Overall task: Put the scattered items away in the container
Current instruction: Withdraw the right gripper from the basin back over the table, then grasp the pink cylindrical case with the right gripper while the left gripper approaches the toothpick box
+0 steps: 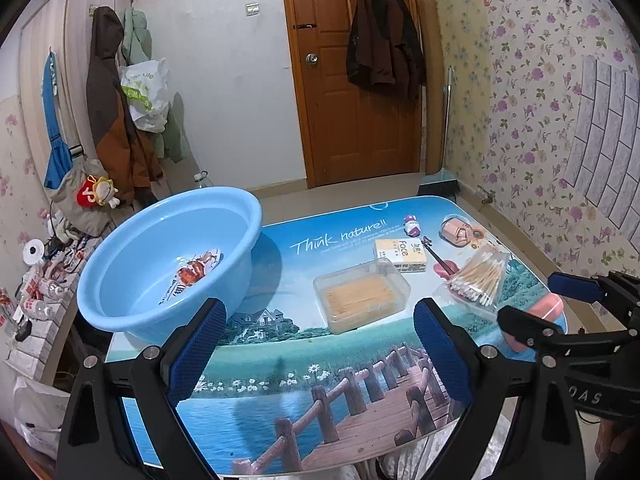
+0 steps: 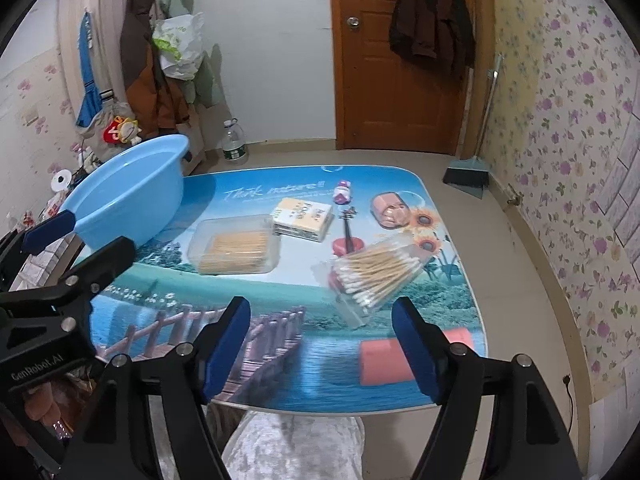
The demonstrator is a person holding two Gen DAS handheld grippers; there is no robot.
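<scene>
A light-blue basin stands on the table's left side with a snack packet lying inside. Spread across the table are a clear box of sticks, a tissue pack, a bag of cotton swabs, a small purple-white item, a pink packaged item and a pink box. My left gripper hangs open and empty before the clear box. My right gripper is open and empty over the near edge, its right finger beside the pink box.
The picture-printed table ends in a rounded near edge. A broom and dustpan lean at the far right by the wooden door. A water bottle stands on the floor. Coats, bags and clutter fill the left wall.
</scene>
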